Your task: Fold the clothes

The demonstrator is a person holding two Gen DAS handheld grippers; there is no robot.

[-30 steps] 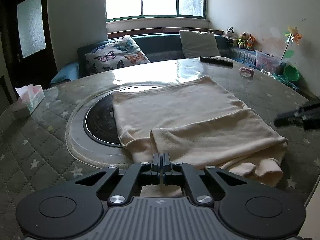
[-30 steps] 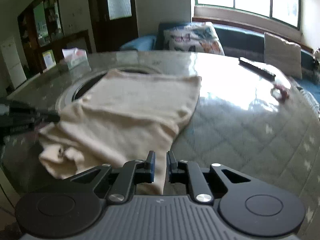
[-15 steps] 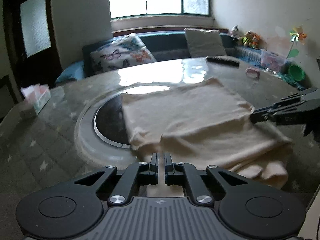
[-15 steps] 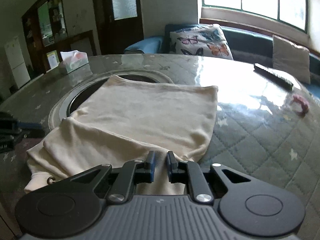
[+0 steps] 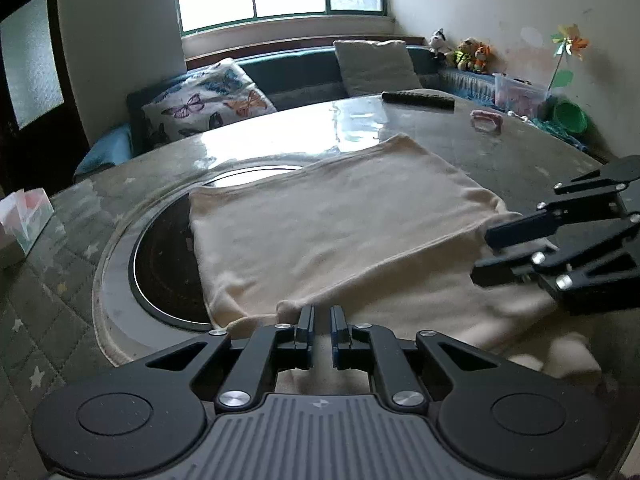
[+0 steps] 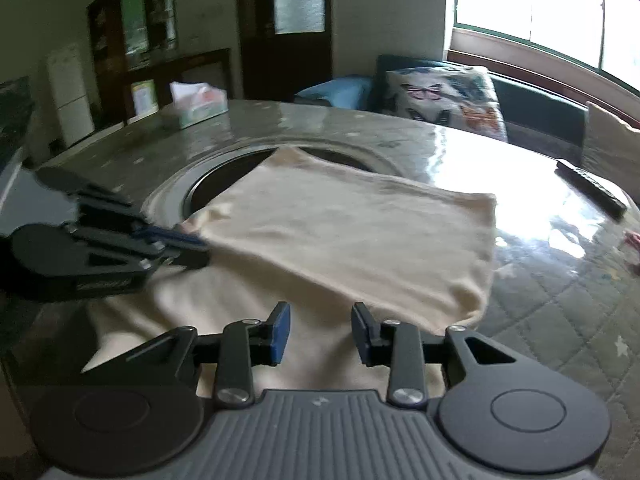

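I find no word, number or brand that I can read anywhere in either of my views. The only mark is a small pale emblem on the ribbed grey body behind my left fingers, and the same one behind my right; neither forms a letter. The tissue box at the far left carries coloured print, too blurred to make out

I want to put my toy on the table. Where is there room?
Bare quilted table lies right of the cream cloth, short of the remote. More lies between the round hotplate and tissue box. The near edge is crowded: both claws sit over the cloth.
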